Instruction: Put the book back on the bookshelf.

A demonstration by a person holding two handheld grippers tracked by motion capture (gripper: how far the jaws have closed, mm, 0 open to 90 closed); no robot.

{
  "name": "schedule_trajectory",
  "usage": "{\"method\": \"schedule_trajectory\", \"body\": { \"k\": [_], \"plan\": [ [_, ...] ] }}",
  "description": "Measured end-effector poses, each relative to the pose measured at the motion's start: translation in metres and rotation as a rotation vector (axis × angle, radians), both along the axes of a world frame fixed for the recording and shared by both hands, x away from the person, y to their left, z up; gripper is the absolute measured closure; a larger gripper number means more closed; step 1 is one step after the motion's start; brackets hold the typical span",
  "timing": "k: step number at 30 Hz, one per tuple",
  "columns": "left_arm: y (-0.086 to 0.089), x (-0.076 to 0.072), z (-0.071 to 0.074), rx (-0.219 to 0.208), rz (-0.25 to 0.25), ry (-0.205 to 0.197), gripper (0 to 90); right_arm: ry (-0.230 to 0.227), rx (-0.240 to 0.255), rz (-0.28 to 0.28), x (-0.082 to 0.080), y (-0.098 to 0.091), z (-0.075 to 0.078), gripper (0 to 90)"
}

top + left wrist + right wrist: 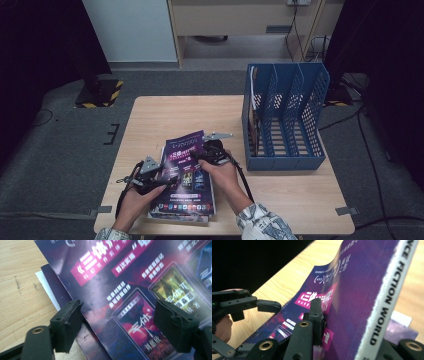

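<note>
Item: purple magazine (184,165), top of a small stack (177,216) at the near middle of the wooden table (150,120); its right edge is lifted, the white spine printed "FICTION WORLD" tilted up in my right gripper view. My right gripper (212,151) is closed on that raised edge, one jaw pressed on the cover, the other behind the spine. My left gripper (159,176) sits at the magazine's left edge with jaws spread wide over the cover, gripping nothing; whether a jaw touches the paper I cannot tell. Blue file rack (285,117) stands at the table's right, one thin item in its leftmost slot.
</note>
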State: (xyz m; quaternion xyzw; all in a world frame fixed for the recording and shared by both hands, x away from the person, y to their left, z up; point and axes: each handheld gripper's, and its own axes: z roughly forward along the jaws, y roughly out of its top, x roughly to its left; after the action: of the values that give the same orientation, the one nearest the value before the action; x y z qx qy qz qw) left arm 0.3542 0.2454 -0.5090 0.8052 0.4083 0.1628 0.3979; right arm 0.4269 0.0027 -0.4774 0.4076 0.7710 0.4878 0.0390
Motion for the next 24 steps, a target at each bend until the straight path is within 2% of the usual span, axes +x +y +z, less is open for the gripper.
{"method": "schedule_trajectory", "body": {
  "k": [1,2,5,8,10,11,14,17,18,21,24],
  "plan": [
    [0.000,0.000,0.000,-0.001,0.000,-0.001,20.2,-0.043,-0.001,0.010,-0.001,0.000,0.006,78.0],
    [0.001,0.000,0.000,0.000,-0.002,-0.003,20.2,-0.043,-0.001,0.010,-0.001,0.000,0.006,78.0],
    [0.002,0.001,0.001,-0.014,0.001,0.004,20.0,-0.104,-0.010,0.019,-0.004,-0.001,0.018,78.7],
    [0.003,0.001,0.000,-0.027,-0.005,0.013,19.9,-0.143,-0.004,0.024,-0.007,-0.002,0.026,79.4],
    [0.003,0.002,0.000,-0.037,-0.011,0.015,19.8,-0.153,-0.002,0.025,-0.008,-0.002,0.028,79.5],
    [0.003,0.002,0.001,-0.039,-0.014,0.015,19.8,-0.189,0.003,0.036,-0.009,-0.003,0.033,79.9],
    [0.003,0.002,0.000,-0.050,-0.026,0.021,19.8,-0.210,0.007,0.045,-0.011,-0.002,0.038,80.3],
    [0.003,0.002,0.001,-0.072,-0.033,0.025,19.9,-0.263,0.013,0.062,-0.015,-0.001,0.047,80.7],
    [0.003,0.002,0.001,-0.072,-0.033,0.025,20.1,-0.263,0.013,0.062,-0.015,-0.001,0.047,80.7],
    [0.003,0.002,0.001,-0.090,-0.040,0.033,20.6,-0.308,0.020,0.072,-0.018,0.000,0.055,81.2],
    [0.001,0.001,0.001,-0.100,-0.052,0.041,22.1,-0.338,0.047,0.076,-0.019,0.001,0.062,81.6]
  ]
}}
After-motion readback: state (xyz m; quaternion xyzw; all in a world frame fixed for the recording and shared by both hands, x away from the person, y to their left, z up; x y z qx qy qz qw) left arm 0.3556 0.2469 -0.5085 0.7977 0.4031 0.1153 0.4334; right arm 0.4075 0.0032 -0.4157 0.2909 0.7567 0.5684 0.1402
